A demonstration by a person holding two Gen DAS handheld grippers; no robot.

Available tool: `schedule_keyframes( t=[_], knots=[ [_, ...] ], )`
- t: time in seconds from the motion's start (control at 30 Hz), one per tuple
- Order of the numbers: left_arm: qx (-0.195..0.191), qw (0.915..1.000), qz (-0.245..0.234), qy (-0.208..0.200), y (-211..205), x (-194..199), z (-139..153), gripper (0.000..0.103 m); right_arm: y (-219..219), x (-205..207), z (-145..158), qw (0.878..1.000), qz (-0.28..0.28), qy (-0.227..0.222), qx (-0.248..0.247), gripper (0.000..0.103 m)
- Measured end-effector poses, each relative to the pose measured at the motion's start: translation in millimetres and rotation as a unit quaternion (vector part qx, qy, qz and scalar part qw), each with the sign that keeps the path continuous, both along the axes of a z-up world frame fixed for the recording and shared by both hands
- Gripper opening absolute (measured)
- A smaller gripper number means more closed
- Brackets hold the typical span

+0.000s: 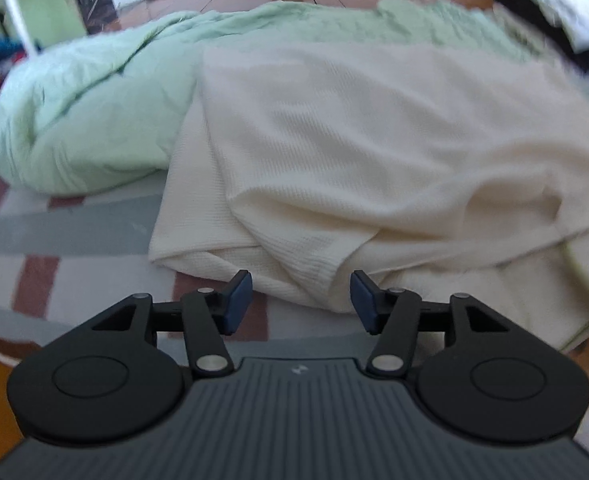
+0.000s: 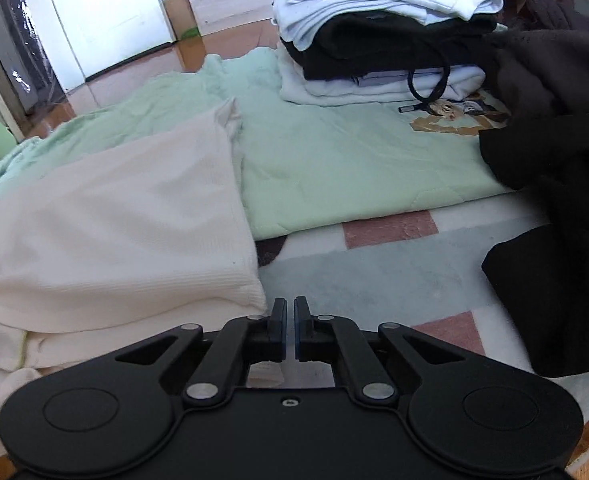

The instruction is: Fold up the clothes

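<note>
Left claw [image 1: 300, 300] spread, empty, I hover it at near hem of cream garment [image 1: 354, 152], likely lining up a pinch. Right claw [image 2: 289, 330] pressed near-together, nothing between, beside garment's corner. Garment partly folded on bed, half over green blanket [image 2: 334, 160]. Beyond: folded stack [image 2: 374, 32], dark clothes [image 2: 554, 140] cut off. Garment type unclear; left view blurred.

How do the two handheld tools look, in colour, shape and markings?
Both are alike. The left tool has a grey ribbed body with a small pale logo, two round black discs at the sides, black link arms with silver pivot pins, and dark blue pads on its fingers. The right tool has the same black discs, links and silver pins, with one small screw on its dark body. No cables or sleeves show.
</note>
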State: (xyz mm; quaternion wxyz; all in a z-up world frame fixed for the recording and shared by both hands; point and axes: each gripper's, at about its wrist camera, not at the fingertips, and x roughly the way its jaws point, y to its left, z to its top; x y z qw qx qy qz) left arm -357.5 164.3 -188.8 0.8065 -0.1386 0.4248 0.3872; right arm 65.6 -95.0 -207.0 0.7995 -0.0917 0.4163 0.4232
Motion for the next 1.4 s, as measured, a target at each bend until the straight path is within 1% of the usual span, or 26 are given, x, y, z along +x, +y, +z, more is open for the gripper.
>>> schedule_keyframes(
  t=[0.03,0.07,0.13,0.17,0.2,0.27,0.3,0.33,0.4,0.47,0.5,0.53,0.57,0.67,0.77,0.8,0.83,0.93,1.0,1.07,1.13,1.17,1.23,1.27,1.33,1.4],
  knots=[
    [0.006,0.9999,-0.002,0.009,-0.7,3.1,-1.9,0.054,0.3,-3.5,2.3,1.000,0.011,-0.012,0.000,0.012],
    [0.009,0.9999,0.001,0.010,-0.6,4.9,-2.4,0.054,0.7,-7.0,4.5,0.999,0.021,-0.024,0.000,0.012],
    [0.010,0.9999,0.007,-0.007,0.4,4.6,-0.4,0.045,3.0,-15.9,8.9,0.998,0.049,-0.051,-0.004,0.014],
    [0.009,0.9998,0.010,-0.015,1.5,4.4,0.5,0.017,5.0,-21.2,10.9,0.996,0.065,-0.065,-0.008,0.016],
    [0.005,0.9999,0.012,-0.011,3.7,5.7,0.0,0.003,8.1,-26.5,12.5,0.993,0.083,-0.079,-0.014,0.020],
    [0.019,0.9994,0.028,0.000,6.0,5.7,1.7,0.003,15.6,-35.6,11.9,0.987,0.115,-0.107,-0.027,0.028],
    [0.034,0.9986,0.040,0.007,6.6,4.9,3.4,0.003,20.0,-39.0,9.7,0.984,0.126,-0.122,-0.036,0.035],
    [0.047,0.9975,0.052,0.010,7.5,3.3,5.9,0.003,24.3,-42.5,7.6,0.980,0.137,-0.137,-0.045,0.046],
    [0.067,0.9945,0.080,-0.007,10.0,-5.8,17.6,0.003,32.1,-48.3,3.7,0.973,0.152,-0.165,-0.061,0.052],
    [0.092,0.9894,0.111,-0.016,11.2,-15.0,30.0,0.003,38.2,-50.3,-0.7,0.968,0.160,-0.181,-0.072,0.051],
    [0.107,0.9860,0.126,-0.022,10.9,-19.9,35.8,0.003,40.6,-50.5,-2.0,0.967,0.163,-0.183,-0.075,0.045],
    [0.120,0.9822,0.141,-0.029,10.7,-25.1,41.5,0.003,41.3,-50.6,-2.3,0.966,0.163,-0.186,-0.070,0.012],
    [0.128,0.9788,0.155,-0.041,11.3,-31.0,46.0,0.003,40.2,-50.3,0.2,0.967,0.154,-0.191,-0.061,0.004],
    [0.127,0.9713,0.191,-0.062,12.3,-45.7,47.9,0.003,31.5,-47.2,11.9,0.975,0.124,-0.187,-0.010,0.004],
    [0.112,0.9634,0.230,-0.081,13.0,-60.2,40.6,0.003,19.9,-39.1,25.4,0.988,0.083,-0.129,0.035,0.004],
    [0.106,0.9600,0.243,-0.090,13.8,-65.4,38.4,0.003,14.4,-34.9,29.8,0.991,0.069,-0.097,0.052,0.004],
    [0.096,0.9543,0.261,-0.111,16.7,-72.4,37.1,0.003,8.2,-31.1,32.7,0.994,0.057,-0.064,0.070,0.004],
    [0.058,0.9273,0.313,-0.196,24.1,-93.1,31.6,0.003,-6.8,-28.2,32.1,0.994,0.052,-0.002,0.101,0.004],
    [0.007,0.9227,0.333,-0.193,35.2,-94.4,18.0,0.003,-5.0,-36.9,18.5,0.996,0.049,-0.040,0.061,0.006],
    [-0.039,0.9292,0.328,-0.166,39.3,-90.4,3.0,0.004,6.0,-45.8,-3.0,0.995,0.055,-0.077,-0.015,0.006],
    [-0.085,0.9330,0.321,-0.139,43.4,-86.4,-12.0,0.004,8.6,-55.5,-5.9,0.991,0.055,-0.116,-0.035,0.020],
    [-0.101,0.9352,0.315,-0.126,44.0,-84.2,-17.5,0.005,9.8,-60.4,-7.3,0.988,0.055,-0.135,-0.046,0.023],
    [-0.083,0.9481,0.290,-0.101,37.1,-78.3,-13.0,0.007,10.6,-57.3,-7.8,0.990,0.056,-0.125,-0.041,0.037],
    [-0.074,0.9529,0.280,-0.090,34.7,-75.7,-11.0,0.010,11.0,-55.7,-8.0,0.990,0.056,-0.120,-0.038,0.038],
    [-0.064,0.9556,0.271,-0.095,33.3,-74.8,-9.8,0.020,11.8,-52.4,-8.5,0.992,0.058,-0.110,-0.033,0.040],
    [-0.055,0.9578,0.263,-0.102,32.8,-73.8,-8.8,0.041,12.6,-49.2,-9.0,0.993,0.059,-0.100,-0.028,0.040]
  ],
)
